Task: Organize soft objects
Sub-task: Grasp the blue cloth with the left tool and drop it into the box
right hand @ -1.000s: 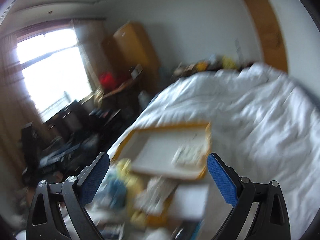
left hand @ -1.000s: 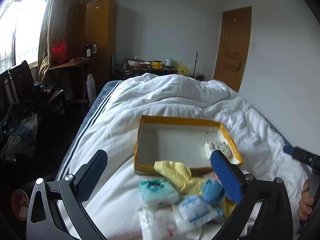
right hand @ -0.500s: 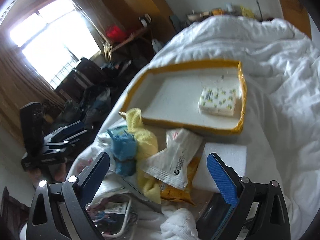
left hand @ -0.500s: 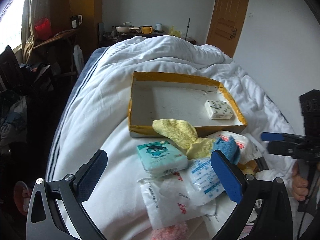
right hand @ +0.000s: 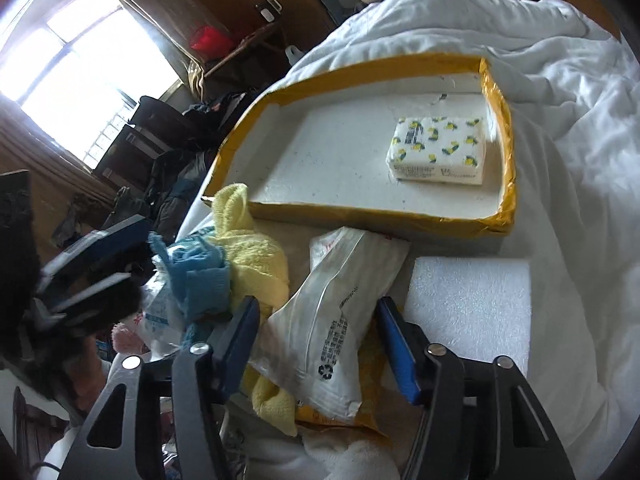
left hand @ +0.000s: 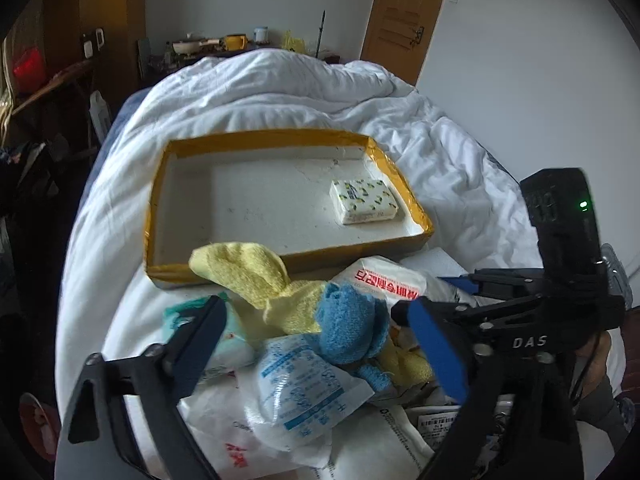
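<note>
A yellow-rimmed white tray (left hand: 156,208) (right hand: 502,128) lies on the bed with a lemon-print tissue pack (left hand: 364,201) (right hand: 440,151) in its right corner. In front of it is a pile: yellow cloth (left hand: 256,276) (right hand: 252,256), blue cloth (left hand: 348,328) (right hand: 200,276), teal tissue pack (left hand: 232,340), blue-print plastic packet (left hand: 300,388), white plastic bag (left hand: 384,280) (right hand: 332,320). My left gripper (left hand: 320,344) is open over the blue cloth and packet. My right gripper (right hand: 316,340) is open, its fingers on either side of the white bag.
A white foam slab (right hand: 472,304) lies right of the bag. The white duvet (left hand: 280,92) covers the bed. A wooden door (left hand: 408,16), a cluttered desk (left hand: 208,44) and dark bags beside the bed (right hand: 172,152) lie around.
Both grippers have dropped down and forward onto the pile. The right gripper's fingers have narrowed around the white bag. The left gripper now straddles the blue cloth.
</note>
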A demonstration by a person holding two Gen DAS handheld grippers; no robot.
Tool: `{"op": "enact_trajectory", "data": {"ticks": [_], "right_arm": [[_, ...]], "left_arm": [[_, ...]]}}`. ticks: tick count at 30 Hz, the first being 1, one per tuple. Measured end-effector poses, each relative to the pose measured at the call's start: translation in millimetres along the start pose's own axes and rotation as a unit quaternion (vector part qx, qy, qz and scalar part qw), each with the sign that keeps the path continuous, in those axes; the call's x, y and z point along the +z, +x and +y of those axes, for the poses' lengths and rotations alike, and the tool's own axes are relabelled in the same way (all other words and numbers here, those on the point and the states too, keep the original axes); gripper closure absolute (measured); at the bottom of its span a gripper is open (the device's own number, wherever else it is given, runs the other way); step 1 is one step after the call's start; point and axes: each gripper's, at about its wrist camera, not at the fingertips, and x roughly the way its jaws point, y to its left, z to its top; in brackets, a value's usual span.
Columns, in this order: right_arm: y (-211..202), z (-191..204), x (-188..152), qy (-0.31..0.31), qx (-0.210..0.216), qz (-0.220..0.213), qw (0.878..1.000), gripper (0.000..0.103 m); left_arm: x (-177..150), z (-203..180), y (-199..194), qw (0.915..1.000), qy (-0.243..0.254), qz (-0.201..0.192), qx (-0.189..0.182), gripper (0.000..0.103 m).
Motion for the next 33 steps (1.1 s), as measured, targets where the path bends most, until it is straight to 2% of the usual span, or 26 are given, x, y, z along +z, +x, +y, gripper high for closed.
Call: {"op": "enact_trajectory", "data": {"ticks": [1, 3, 7, 9, 10, 11, 14, 19, 25, 28, 33], "right_arm": [[-2.9, 1.1, -0.4, -0.001, 0.000, -0.004, 1.000, 0.051], [-10.1, -1.4, -1.3, 0.006, 0.007, -0.013, 1.000, 0.052], [-20.7, -7.8, -1.6, 0.009, 0.016, -0.027, 0.999, 0.053], [-26.7, -7.0, -2.0, 0.006, 0.022, -0.034, 0.999, 0.054], [-30.9, -6.3, -0.7, 0.007, 0.029, -0.038, 0.999, 0.054], [-34.7, -5.5, -0.9, 0.006, 0.033, -0.041, 0.999, 0.054], [-46.4, -5.0, 1.6, 0.001, 0.038, -0.052, 0.998, 0.054], [-64.4, -4.8, 2.8, -0.008, 0.051, -0.075, 0.996, 0.054], [-80.7, -5.2, 19.2, -0.020, 0.014, -0.111, 0.994, 0.053], [-78.1, -6.8, 37.4, -0.028, -0.020, -0.134, 0.990, 0.053], [-48.4, -24.8, 67.4, 0.002, -0.054, -0.142, 0.988, 0.053]], "left_arm": [[-1.0, -0.7, 2.6, 1.0000, 0.002, 0.002, 0.000, 0.027], [-3.1, -3.1, 7.3, 0.9999, 0.009, 0.003, 0.012, 0.033], [-10.4, -6.0, 10.3, 0.9999, 0.014, 0.009, -0.003, 0.069], [-13.4, -7.9, 10.2, 0.9997, 0.018, 0.009, -0.010, 0.076], [-13.6, -8.3, 9.4, 0.9997, 0.021, 0.009, -0.011, 0.086], [-13.5, -8.2, 7.8, 0.9996, 0.021, 0.008, -0.018, 0.088], [-12.4, -5.4, -0.6, 0.9991, 0.009, -0.008, -0.042, 0.090], [-2.6, 8.2, -23.7, 0.9921, -0.036, -0.025, -0.117, 0.091], [32.3, 17.1, -49.2, 0.9862, -0.065, -0.048, -0.144, 0.091], [64.5, 19.6, -49.7, 0.9893, -0.060, -0.069, -0.113, 0.091], [101.1, 33.3, -2.7, 0.9955, -0.059, -0.065, -0.037, 0.091]]}}
